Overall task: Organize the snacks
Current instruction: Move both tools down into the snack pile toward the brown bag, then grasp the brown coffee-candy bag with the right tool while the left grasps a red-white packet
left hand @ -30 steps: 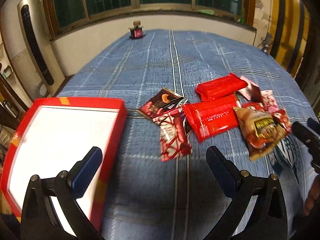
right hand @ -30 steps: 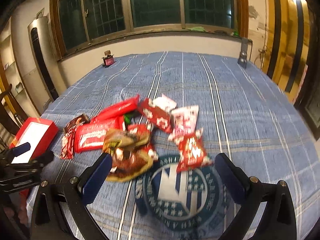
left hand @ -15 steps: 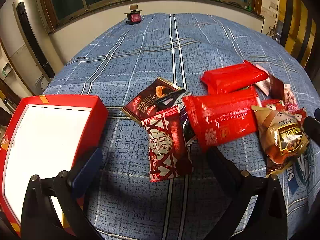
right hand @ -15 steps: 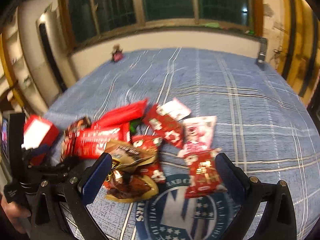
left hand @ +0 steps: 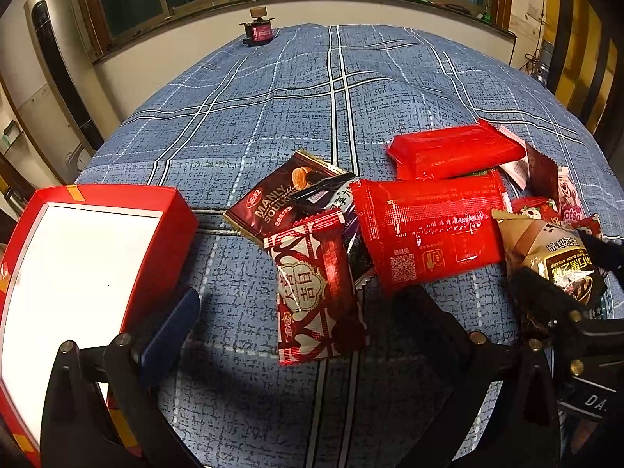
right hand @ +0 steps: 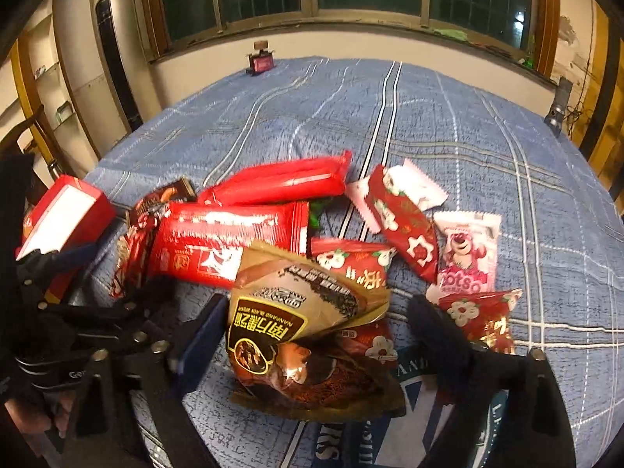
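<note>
Right gripper (right hand: pixel 312 335), jaws closing around the brown sesame snack bag (right hand: pixel 296 323) at lower centre; recommend gripping mid-bag, clear of neighbouring wrappers.

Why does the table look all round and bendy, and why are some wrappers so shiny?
Left wrist view: the fisheye lens bends the blue cloth into a dome; glare streaks the red packet; the hand-held gripper casts a dark shadow. Right wrist view: same bending, yellowish room light, and the brown bag gleams; red packets beyond look slightly blurred.
</note>
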The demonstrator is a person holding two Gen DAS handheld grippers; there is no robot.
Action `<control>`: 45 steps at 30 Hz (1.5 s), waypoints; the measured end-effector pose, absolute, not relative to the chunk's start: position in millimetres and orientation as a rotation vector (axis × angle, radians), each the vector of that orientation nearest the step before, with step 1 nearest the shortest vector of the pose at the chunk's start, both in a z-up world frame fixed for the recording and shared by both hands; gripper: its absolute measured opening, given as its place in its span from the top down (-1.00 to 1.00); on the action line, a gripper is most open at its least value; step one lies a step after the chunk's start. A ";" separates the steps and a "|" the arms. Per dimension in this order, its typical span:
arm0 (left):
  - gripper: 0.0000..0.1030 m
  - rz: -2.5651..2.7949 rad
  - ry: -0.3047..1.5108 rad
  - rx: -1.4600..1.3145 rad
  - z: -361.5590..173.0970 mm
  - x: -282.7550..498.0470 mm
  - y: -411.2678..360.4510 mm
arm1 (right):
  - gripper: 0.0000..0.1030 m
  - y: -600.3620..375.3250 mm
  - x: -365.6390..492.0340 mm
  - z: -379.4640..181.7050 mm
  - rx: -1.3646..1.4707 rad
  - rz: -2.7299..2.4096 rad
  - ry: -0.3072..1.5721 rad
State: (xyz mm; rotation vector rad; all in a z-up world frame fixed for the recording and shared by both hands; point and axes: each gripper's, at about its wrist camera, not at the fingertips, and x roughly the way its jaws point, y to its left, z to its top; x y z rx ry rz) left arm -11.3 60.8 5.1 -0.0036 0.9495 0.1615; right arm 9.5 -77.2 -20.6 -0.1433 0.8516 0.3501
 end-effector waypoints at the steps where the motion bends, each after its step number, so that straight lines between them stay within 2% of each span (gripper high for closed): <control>1: -1.00 0.163 0.948 -0.005 5.3 -11.1 60.3 | -0.67 -78.0 10.4 -22.4 -0.128 0.361 0.860; 15: -0.99 0.142 0.930 -0.012 4.3 -7.9 55.2 | -0.20 -87.5 9.6 -23.6 -0.053 0.405 0.861; 17: -0.90 0.127 0.922 -0.008 5.1 -8.1 52.9 | -0.16 -90.9 10.3 -23.1 -0.033 0.412 0.871; 19: -0.60 0.075 0.921 -0.030 5.9 -8.8 51.5 | -0.05 -98.8 10.9 -21.2 0.006 0.427 0.882; 21: -0.53 0.052 0.919 -0.037 6.4 -8.9 51.1 | 0.04 -110.6 12.4 -18.0 0.081 0.455 0.895; 23: -0.37 0.027 0.914 -0.029 7.7 -9.0 51.2 | 0.05 -125.8 14.3 -13.5 0.168 0.461 0.890; 25: -0.01 0.008 0.910 -0.022 9.2 -11.2 53.5 | 0.06 -139.1 14.5 -8.7 0.215 0.432 0.863; 28: 0.28 -0.016 0.909 -0.051 11.1 -14.7 63.2 | 0.06 -152.8 13.8 -3.6 0.256 0.401 0.836; 42: 0.30 0.027 0.908 -0.062 10.5 -12.3 68.4 | 0.06 -156.6 16.3 -4.4 0.306 0.413 0.844; 44: 0.37 0.016 0.911 -0.078 11.4 -13.8 70.4 | 0.06 -157.0 14.1 -1.2 0.307 0.420 0.829; 45: 0.57 0.015 0.908 -0.084 12.6 -15.7 71.6 | 0.06 -156.7 12.4 0.8 0.305 0.426 0.815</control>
